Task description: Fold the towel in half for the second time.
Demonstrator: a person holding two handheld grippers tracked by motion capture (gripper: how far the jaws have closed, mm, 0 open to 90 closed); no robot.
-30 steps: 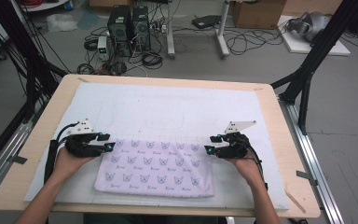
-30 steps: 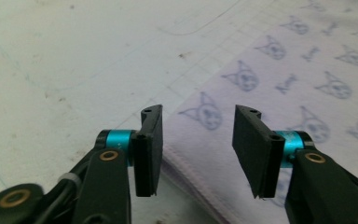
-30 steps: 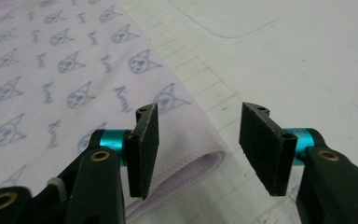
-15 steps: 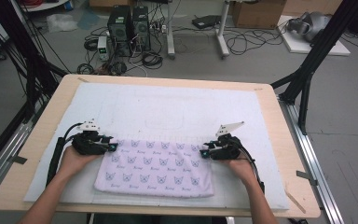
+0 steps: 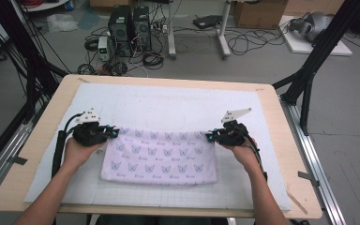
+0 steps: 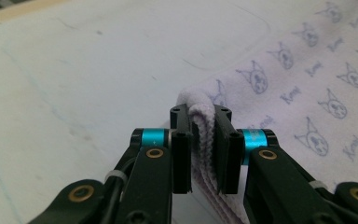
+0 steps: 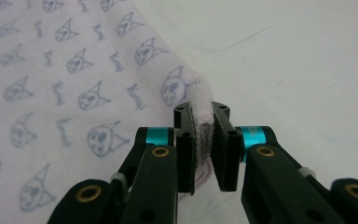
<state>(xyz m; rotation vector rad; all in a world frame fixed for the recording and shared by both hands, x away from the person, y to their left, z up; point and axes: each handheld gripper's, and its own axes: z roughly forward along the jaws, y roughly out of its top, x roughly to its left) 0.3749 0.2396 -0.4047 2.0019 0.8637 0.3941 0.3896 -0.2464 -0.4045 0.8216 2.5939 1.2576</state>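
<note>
A person stands at a table with a gripper in each hand. The left gripper (image 5: 107, 133) pinches the far left corner of a pale lilac towel (image 5: 161, 157) printed with small cat faces; its jaws have just been closing and now clamp the bunched edge of the cloth (image 6: 204, 126). The right gripper (image 5: 212, 137) pinches the far right corner the same way, its jaws also just closed on a folded ridge of fabric (image 7: 200, 126). Compared with a second ago, both corners are gathered and raised a little, and the far edge stretches taut between the two grippers. The rest of the towel lies on the white mat (image 5: 178, 105), nearer the person than the grippers.
</note>
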